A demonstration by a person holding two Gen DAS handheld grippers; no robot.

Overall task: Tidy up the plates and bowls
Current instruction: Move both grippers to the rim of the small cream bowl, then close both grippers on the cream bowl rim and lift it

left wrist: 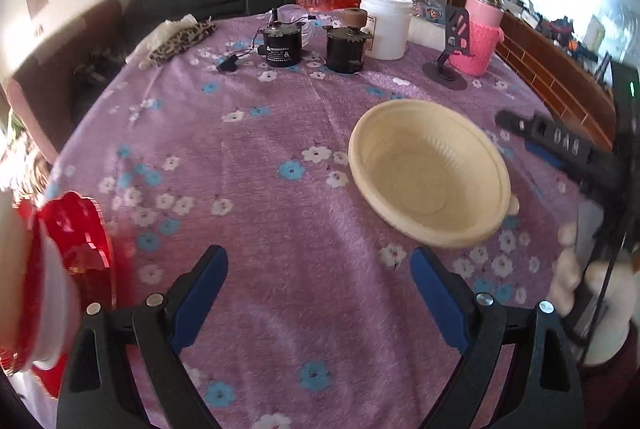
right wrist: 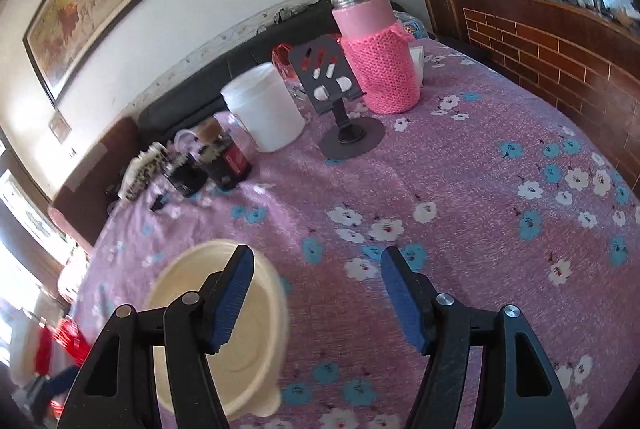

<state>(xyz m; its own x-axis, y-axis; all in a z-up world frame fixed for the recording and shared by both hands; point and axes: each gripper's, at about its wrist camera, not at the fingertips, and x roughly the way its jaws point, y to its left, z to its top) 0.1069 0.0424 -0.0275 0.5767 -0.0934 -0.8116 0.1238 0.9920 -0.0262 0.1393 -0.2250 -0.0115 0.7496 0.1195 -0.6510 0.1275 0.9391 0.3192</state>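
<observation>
The step in hand looks like a pick-up of the cream plastic bowl [left wrist: 430,173], which sits upright on the purple floral tablecloth [left wrist: 260,165], right of centre in the left wrist view. To do it well, bring one finger inside the rim and one outside, then close squarely so the light bowl does not skid or tip.

The left gripper [left wrist: 320,281] is spread wide and holds nothing; the bowl lies just above and right of its right finger, outside the gap. The right gripper [right wrist: 316,293] is also wide open and empty; in its view the bowl [right wrist: 256,341] is at lower left, behind its left finger, not between the jaws. Red-and-white dishes [left wrist: 60,269], blurred, show at the left edge.
</observation>
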